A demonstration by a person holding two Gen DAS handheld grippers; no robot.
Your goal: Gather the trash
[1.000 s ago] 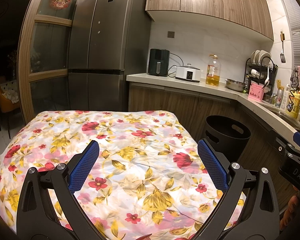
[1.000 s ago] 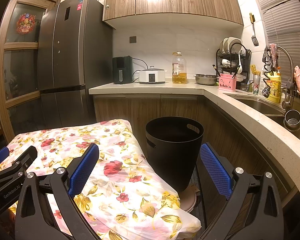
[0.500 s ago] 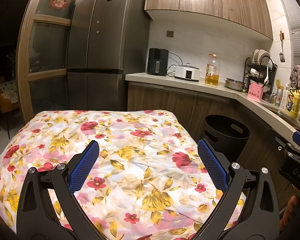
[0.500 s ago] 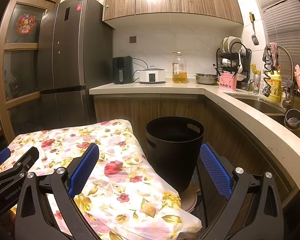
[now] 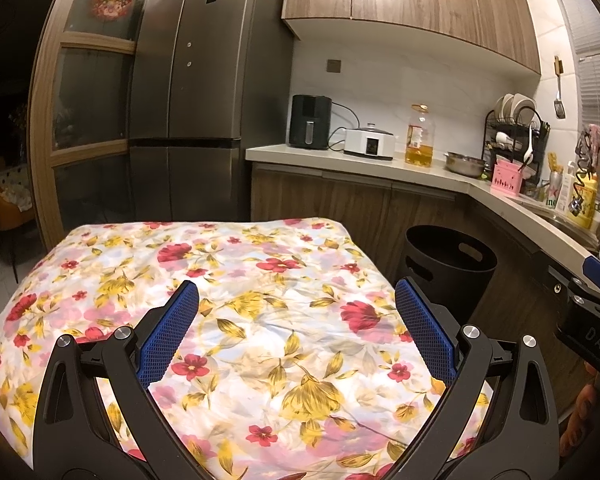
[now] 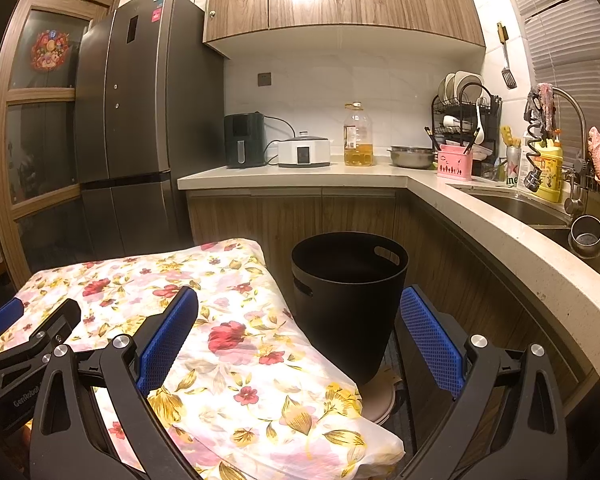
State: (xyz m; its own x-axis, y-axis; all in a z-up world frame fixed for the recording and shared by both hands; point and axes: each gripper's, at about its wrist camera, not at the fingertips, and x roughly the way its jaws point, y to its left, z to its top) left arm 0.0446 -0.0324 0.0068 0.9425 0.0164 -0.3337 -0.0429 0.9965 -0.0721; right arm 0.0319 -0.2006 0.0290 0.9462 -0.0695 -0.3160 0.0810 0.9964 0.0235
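Left gripper [image 5: 296, 328]: black frame with blue, mesh-textured pads; fingers [image 5: 168, 336] spread wide with nothing between them, held above the cloth.
Right gripper [image 6: 298, 332]: same build; fingers [image 6: 432, 332] spread wide, holding nothing, the left one over the cloth's right part and the right one beside the bin.
Cloth [image 5: 260, 280]: thin, crumpled floral fabric, white with red and yellow flowers, draped over the desk and covering its whole top; the near-right corner hangs over the edge in a soft fold.
Desk: hidden under the cloth; only a flat, roughly rectangular shape shows.
Bin [image 6: 348, 300]: black, round, smooth plastic, tapering downward, with slot handles cut near the rim; it stands on the floor just right of the desk, in front of the wood cabinets. Its inside is dark and what it holds cannot be made out.
Trash: none can be made out on the cloth in either view.
Disc [image 6: 380, 392]: pale round thing on the floor at the bin's base, partly hidden.
Fridge [image 5: 204, 100]: tall, dark brushed metal, far left.
Counter [image 6: 440, 188]: pale stone, L-shaped, running far and along the right; it carries a black air fryer [image 5: 310, 127], a white cooker [image 5: 369, 143], an oil bottle [image 6: 357, 136], a steel bowl [image 6: 411, 157] and a wire dish rack [image 6: 466, 120].
Sink [image 6: 540, 216]: steel, set into the counter's right run.
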